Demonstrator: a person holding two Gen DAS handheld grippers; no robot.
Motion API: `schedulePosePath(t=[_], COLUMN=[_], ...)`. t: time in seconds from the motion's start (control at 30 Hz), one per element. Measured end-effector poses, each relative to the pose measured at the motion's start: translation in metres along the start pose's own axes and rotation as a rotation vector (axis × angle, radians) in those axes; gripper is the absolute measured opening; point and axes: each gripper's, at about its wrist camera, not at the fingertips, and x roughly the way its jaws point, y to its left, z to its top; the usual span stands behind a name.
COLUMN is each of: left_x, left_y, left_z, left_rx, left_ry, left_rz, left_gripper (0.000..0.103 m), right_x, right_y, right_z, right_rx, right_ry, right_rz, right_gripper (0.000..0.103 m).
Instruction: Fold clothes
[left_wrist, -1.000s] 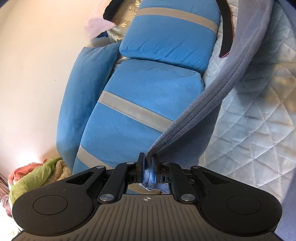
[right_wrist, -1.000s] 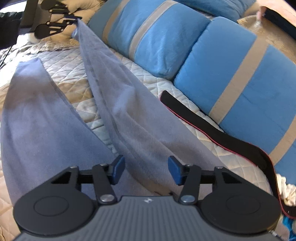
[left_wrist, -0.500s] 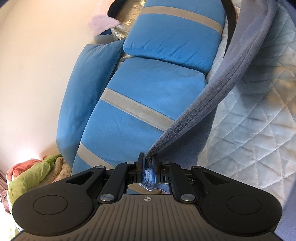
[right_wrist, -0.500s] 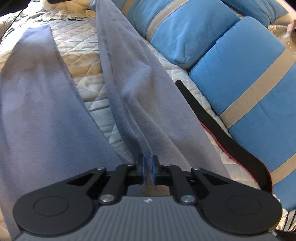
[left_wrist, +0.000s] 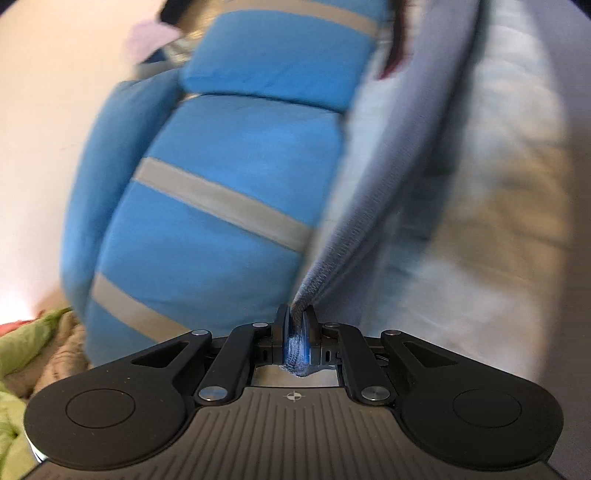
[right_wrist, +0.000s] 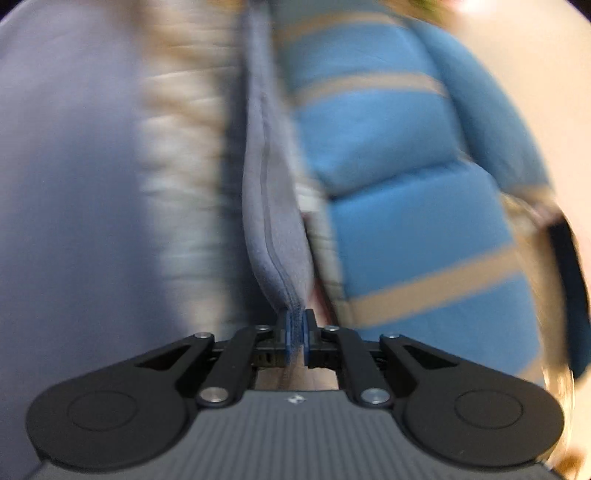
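A grey garment with a stitched hem is stretched taut over a quilted bed. In the left wrist view my left gripper is shut on one end of the hem, and the cloth runs away up and to the right. In the right wrist view my right gripper is shut on the grey garment at another point of the hem, which runs straight up the frame. More of the same cloth fills the left of that view. Both views are blurred by motion.
Blue cushions with beige stripes line the bed's far side against a cream wall. A black strap with a red edge lies by the cushions. Green and pink clothes are heaped at lower left. Quilted bedspread lies beneath.
My right gripper went from open to shut on the garment's hem, then rolled so the cushions now stand upright on its right. Both views sank toward the bed and blurred.
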Motion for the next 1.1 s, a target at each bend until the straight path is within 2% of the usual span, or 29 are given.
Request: schedulePosePath(t=[0.1,0.33,0.67,0.7,0.77,0.8,0.83,0.87,0.9,1.1], left_x=[-0.015,-0.028,-0.029,-0.029,-0.028,-0.027,-0.027,-0.027,-0.027,-0.029], left_y=[-0.016,-0.037,-0.031,-0.030,-0.031,-0.030,-0.029,-0.028,-0.025,-0.012], left_z=[-0.011,-0.021,-0.019,-0.018,-0.017,-0.017,-0.017,-0.017,-0.016,-0.012], left_rx=[0.007,0.028,-0.012,-0.019,-0.032,-0.045,-0.058,-0.072,-0.090,-0.153], left_ry=[-0.001,0.009,0.036,0.040,0.044,0.045,0.046,0.045,0.041,0.024], left_rz=[-0.046,-0.096,-0.136,-0.138,-0.129,-0.121,-0.113,-0.104,-0.090,-0.036], left_gripper=[0.007,0.007,0.007,0.007,0.007,0.007,0.007,0.007,0.007,0.007], right_x=[-0.009,-0.017,-0.022,-0.023,-0.030,-0.033,-0.034,-0.035,-0.033,-0.006], right_y=[0.022,0.018,0.008,0.006,0.001,-0.002,-0.006,-0.010,-0.013,-0.033], right_z=[-0.007,-0.009,-0.009,-0.008,-0.002,0.002,0.007,0.012,0.017,0.037], right_rx=[-0.070,-0.060,-0.009,-0.001,0.045,0.076,0.110,0.141,0.167,0.299], right_ry=[0.000,0.010,0.029,0.030,0.001,-0.018,-0.037,-0.054,-0.069,-0.114], right_rz=[0.046,0.050,0.117,0.114,0.117,0.122,0.130,0.139,0.150,0.188], right_gripper=[0.006,0.006,0.005,0.021,0.037,0.049,0.056,0.069,0.071,0.070])
